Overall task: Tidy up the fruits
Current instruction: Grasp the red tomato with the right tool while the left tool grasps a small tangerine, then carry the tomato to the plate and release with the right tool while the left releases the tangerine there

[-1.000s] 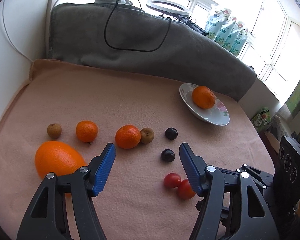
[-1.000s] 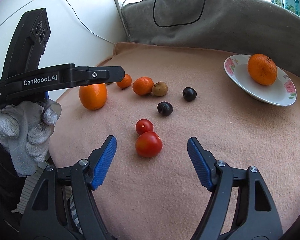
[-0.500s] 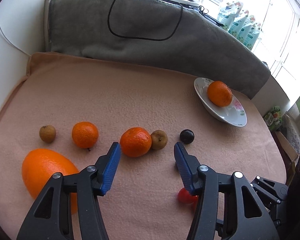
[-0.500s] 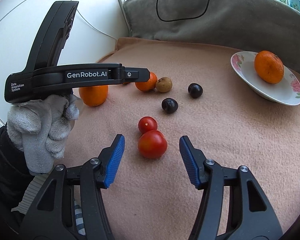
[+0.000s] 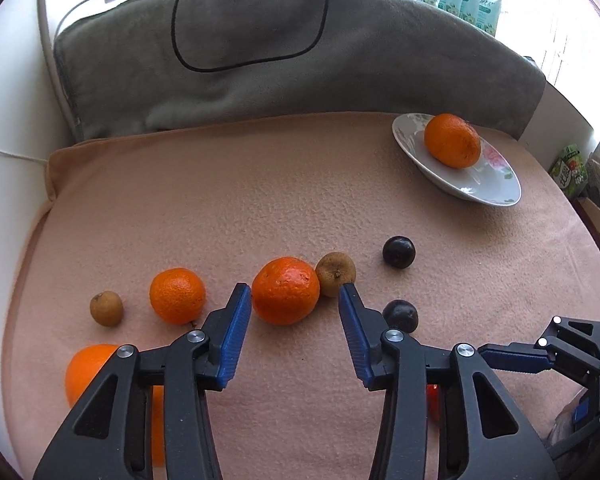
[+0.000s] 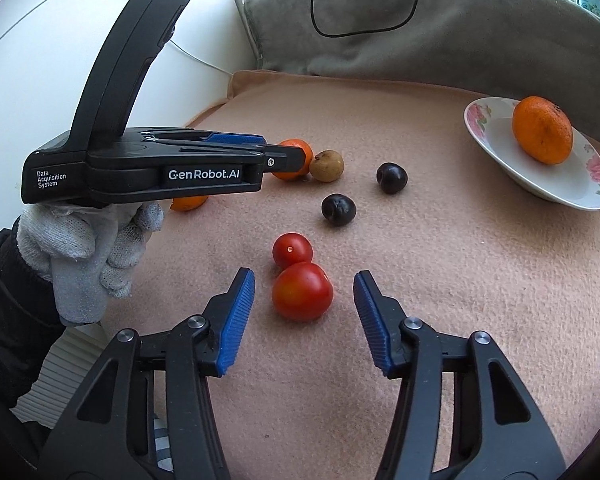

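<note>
Left wrist view: the left tongs [image 5: 295,294] are closing, their blue pads on either side of a tangerine [image 5: 286,290] that lies at their tips on the pink-covered desk [image 5: 260,184]; the pads do not yet press it. A brown fruit [image 5: 335,273] touches that tangerine beside the right pad. Far ahead to the right, a plate [image 5: 472,184] carries another tangerine [image 5: 452,146].

Right wrist view: the right tongs [image 6: 304,294] are also closing, with a large tomato [image 6: 302,291] between the pads and gaps on both sides. A smaller tomato [image 6: 292,249] touches it just ahead. A gloved hand [image 6: 88,248] grips the left tongs off to the left.
</note>
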